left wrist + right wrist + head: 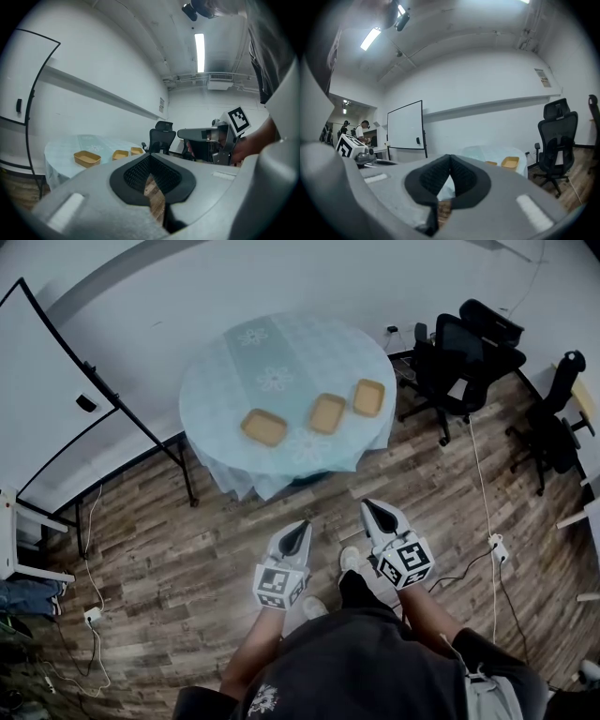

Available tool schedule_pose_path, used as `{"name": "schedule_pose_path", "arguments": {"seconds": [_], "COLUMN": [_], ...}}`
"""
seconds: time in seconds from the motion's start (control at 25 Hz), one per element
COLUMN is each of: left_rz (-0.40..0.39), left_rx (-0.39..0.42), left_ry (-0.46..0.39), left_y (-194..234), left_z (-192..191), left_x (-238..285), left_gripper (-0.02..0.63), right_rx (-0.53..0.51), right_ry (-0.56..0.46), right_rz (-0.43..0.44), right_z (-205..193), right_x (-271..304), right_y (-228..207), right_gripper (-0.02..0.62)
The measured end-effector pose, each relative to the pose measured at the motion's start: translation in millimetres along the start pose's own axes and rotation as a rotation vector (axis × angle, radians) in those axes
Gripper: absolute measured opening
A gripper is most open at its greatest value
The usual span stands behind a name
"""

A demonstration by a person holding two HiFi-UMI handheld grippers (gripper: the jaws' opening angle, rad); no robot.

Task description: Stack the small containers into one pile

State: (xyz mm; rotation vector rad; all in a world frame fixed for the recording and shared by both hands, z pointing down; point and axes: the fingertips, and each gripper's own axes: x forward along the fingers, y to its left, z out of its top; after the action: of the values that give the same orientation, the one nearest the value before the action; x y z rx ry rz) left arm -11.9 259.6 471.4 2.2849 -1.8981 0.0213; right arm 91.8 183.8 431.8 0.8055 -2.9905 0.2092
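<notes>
Containers (327, 412) lie three in a row, apart, on the round bench (309, 352), well ahead of us. Our left tongs (301, 527) and right tongs (372, 508) are clenched and empty. We should step closer and release one before reaching an end container.

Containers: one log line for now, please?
containers: three, unstacked, on round table | left gripper: shut, empty | right gripper: shut, empty | stacking: not begun
</notes>
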Motion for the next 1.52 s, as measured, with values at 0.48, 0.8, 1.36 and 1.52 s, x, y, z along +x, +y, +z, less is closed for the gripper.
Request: {"name": "schedule_pose_path", "arguments": {"seconds": [0.48, 0.8, 1.36, 1.52], "left_rz": [0.025, 0.041, 0.146, 0.194], "left_rx": [0.01, 0.007, 0.001, -0.002], "left_ry": [0.011, 0.046, 0.088, 0.101], "left_y": [27.7, 47.5, 75.2, 87.2], "left_z": [15.1, 13.3, 11.7, 10.2], "left_x": [78.9, 130.0, 191.5, 195.7], "left_gripper": [0.005, 0.005, 0.005, 0.005], "right_rx": [0.003, 0.023, 0.04, 0.044], "right_ry": [0.015, 0.032, 0.063, 0.071], "right_rz": [0.027, 0.041, 0.15, 0.196], "right_z": [7.4, 5.1, -4.3, -8.4], "right_x": [54.2, 91.9, 151.0, 168.8], "right_y": [-65.6, -110.0, -164.4, -165.0], "right_gripper": [0.002, 0.002, 0.002, 0.002]}}
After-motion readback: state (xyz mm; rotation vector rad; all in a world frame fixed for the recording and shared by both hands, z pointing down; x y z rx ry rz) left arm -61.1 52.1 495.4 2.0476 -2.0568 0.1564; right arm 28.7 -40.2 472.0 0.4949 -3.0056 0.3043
